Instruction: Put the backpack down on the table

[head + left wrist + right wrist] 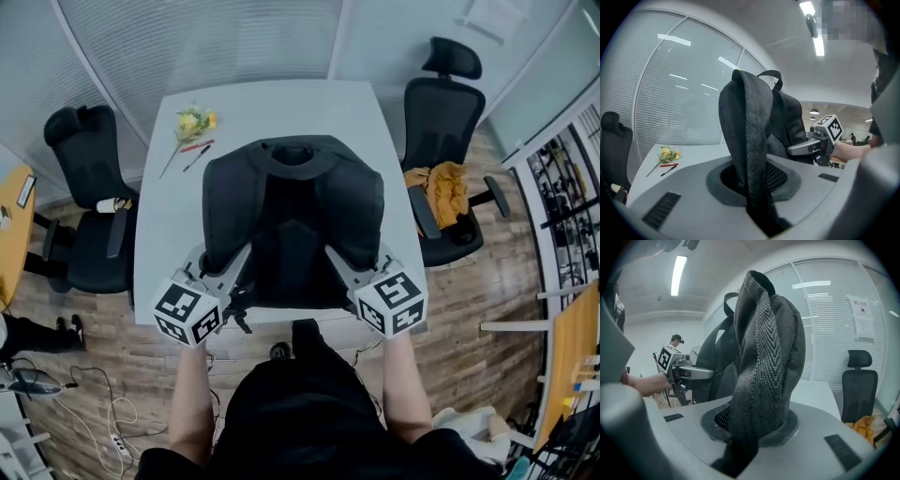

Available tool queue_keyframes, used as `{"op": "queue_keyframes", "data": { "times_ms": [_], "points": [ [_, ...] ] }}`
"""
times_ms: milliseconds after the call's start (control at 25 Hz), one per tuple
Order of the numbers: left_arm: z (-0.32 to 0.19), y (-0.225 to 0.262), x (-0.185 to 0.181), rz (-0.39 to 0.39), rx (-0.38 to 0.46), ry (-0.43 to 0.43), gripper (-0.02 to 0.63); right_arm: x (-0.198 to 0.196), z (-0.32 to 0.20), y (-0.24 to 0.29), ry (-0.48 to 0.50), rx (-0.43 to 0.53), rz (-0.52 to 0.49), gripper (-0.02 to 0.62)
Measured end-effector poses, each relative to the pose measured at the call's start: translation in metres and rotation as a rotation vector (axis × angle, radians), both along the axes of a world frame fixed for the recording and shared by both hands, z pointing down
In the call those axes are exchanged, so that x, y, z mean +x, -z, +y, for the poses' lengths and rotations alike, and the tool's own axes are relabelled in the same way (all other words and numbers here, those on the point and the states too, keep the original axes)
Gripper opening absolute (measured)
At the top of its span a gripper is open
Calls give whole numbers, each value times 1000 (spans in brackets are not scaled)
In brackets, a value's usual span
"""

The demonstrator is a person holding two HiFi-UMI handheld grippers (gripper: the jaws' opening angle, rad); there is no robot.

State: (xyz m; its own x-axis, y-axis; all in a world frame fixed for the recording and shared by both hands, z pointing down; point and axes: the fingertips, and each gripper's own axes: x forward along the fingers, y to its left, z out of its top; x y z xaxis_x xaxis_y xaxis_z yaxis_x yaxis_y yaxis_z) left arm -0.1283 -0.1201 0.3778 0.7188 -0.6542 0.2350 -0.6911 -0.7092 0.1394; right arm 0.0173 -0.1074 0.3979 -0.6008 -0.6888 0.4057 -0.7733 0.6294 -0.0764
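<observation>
Left gripper (pixel 234 262) and right gripper (pixel 337 258), clamped on its 2 shoulder straps (pixel 751 154), hold the black backpack (pixel 292 225) upright over the near half of the white table (pixel 159 216); flowers (pixel 192 124) lie far left.

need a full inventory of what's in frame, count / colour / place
backpack: 1, black, upright over the table's near half
table: 1, white, centre
flowers: 1 bunch, yellow, table's far left
red pen: 1, red, beside the flowers
black pen: 1, black, next to the red pen
office chairs: 2, black, one at each side of the table
cloth: 1, mustard, on the right-hand chair's seat
bystander: 1, far background of the right gripper view
left tongs: 1, grey, shut on the backpack
right tongs: 1, grey, shut on the backpack
</observation>
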Motion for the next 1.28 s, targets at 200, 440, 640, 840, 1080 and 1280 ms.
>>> {"op": "queue_keyframes", "data": {
  "times_ms": [200, 440, 640, 840, 1080, 1280],
  "points": [
    [-25, -4, 10, -4, -22, 20, 65, 10, -28, -5, 23, -12, -10, 97],
    [-50, -12, 24, -19, -55, 48, 66, 23, -59, -14, 54, -39, -24, 97],
    [-72, -22, 34, -29, -69, 79, 66, 31, -84, -24, 88, -61, -46, 91],
    [-87, -37, 39, -43, -111, 115, 66, 35, -102, -39, 122, -108, -60, 89],
    [-91, -45, 41, -59, -137, 150, 66, 37, -112, -49, 157, -130, -77, 91],
    [-93, -48, 41, -70, -145, 170, 66, 36, -117, -53, 170, -135, -92, 97]
  ]
}}
